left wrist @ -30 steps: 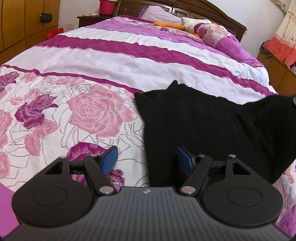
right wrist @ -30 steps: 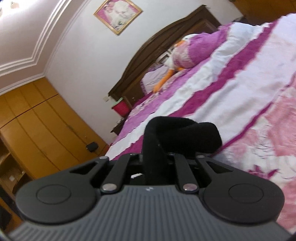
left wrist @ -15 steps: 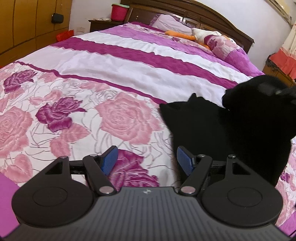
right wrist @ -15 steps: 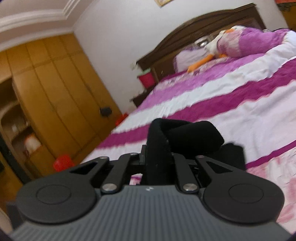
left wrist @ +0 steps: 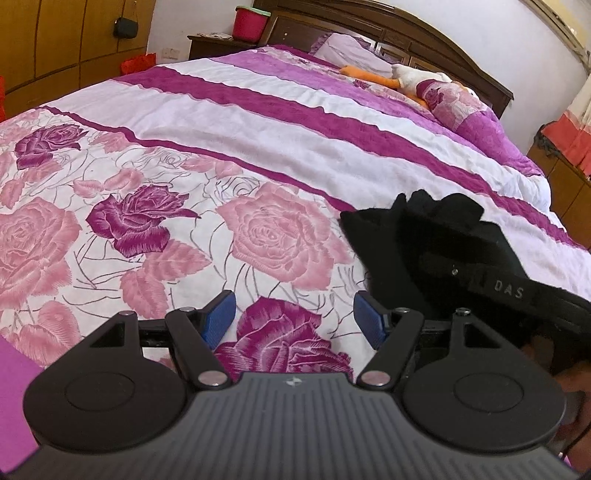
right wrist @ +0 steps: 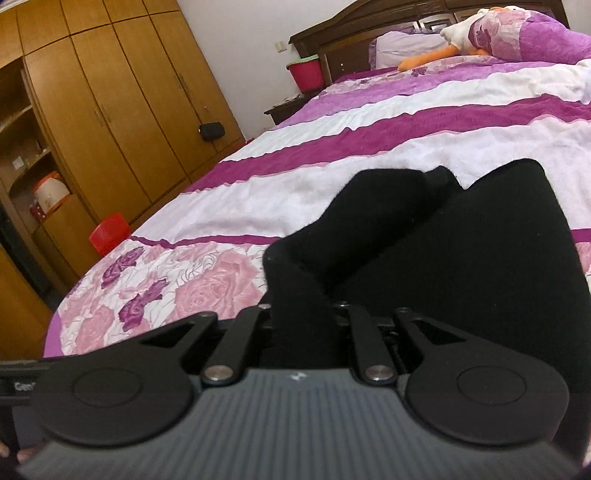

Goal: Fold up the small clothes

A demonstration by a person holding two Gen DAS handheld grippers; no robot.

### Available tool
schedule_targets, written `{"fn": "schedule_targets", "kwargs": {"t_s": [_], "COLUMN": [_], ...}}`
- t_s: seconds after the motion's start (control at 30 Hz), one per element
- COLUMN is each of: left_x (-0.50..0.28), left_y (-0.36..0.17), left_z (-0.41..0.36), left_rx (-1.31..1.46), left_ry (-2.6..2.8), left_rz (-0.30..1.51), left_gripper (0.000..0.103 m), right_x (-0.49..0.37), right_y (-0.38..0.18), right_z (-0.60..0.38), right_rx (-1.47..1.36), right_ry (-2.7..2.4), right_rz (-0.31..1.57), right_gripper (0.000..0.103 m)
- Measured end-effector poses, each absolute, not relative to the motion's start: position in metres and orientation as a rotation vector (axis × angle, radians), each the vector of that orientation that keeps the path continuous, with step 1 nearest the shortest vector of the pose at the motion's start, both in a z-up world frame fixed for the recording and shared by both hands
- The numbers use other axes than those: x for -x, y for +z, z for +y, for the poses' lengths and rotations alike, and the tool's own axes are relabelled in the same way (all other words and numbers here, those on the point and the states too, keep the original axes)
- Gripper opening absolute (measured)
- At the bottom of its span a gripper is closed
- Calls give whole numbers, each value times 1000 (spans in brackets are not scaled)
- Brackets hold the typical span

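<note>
One black garment (right wrist: 461,258) lies on the bed (left wrist: 258,122), on the bedspread with roses, at the side far from the headboard (right wrist: 354,48). My right gripper (right wrist: 303,314) has a fold of this garment between its two fingers, and its jaws are opening a little now. My left gripper (left wrist: 293,317) is wide apart with nothing between its two blue pads (left wrist: 219,317), just beside the garment. One red bucket (left wrist: 250,23) stands near the headboard, and one plush duck (left wrist: 406,79) lies by it.
</note>
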State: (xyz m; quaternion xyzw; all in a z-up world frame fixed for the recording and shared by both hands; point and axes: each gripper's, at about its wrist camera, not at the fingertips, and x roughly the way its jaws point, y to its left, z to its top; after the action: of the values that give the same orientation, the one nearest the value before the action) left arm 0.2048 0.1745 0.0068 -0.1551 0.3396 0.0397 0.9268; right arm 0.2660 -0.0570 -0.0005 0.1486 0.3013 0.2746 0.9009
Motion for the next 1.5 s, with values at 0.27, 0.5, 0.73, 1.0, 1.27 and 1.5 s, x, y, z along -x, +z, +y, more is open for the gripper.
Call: {"fn": "schedule_targets", "kwargs": {"t_s": [0.27,0.5,0.73,1.0,1.27,1.5], "left_x": [-207,-211,-219,-229,-187,-203], "left_y": [21,32,25,4,17,-20], "left_z": [161,143,121,103,116,132], "left_rx": [337,366,423,455,470,500], "left_ry": [33,-45,-150,-168,-113,-76], "left_rz": [664,629,661,667,557,662], "left_gripper": [75,75,75,17,14,24], "right_x": [-240,-206,-188,-193,-191,-194], "right_y": [17,44,42,6,6,-10], "right_z": [-59,-92,-138,-172,-165,-140], "right_rx": [-333,-402,-408,-455,-433,-340], "right_ry": [676,662,447,247,321,337], "right_rz": [651,589,522,569,559,616], "right_gripper": [33,40,43,43,43,49]}}
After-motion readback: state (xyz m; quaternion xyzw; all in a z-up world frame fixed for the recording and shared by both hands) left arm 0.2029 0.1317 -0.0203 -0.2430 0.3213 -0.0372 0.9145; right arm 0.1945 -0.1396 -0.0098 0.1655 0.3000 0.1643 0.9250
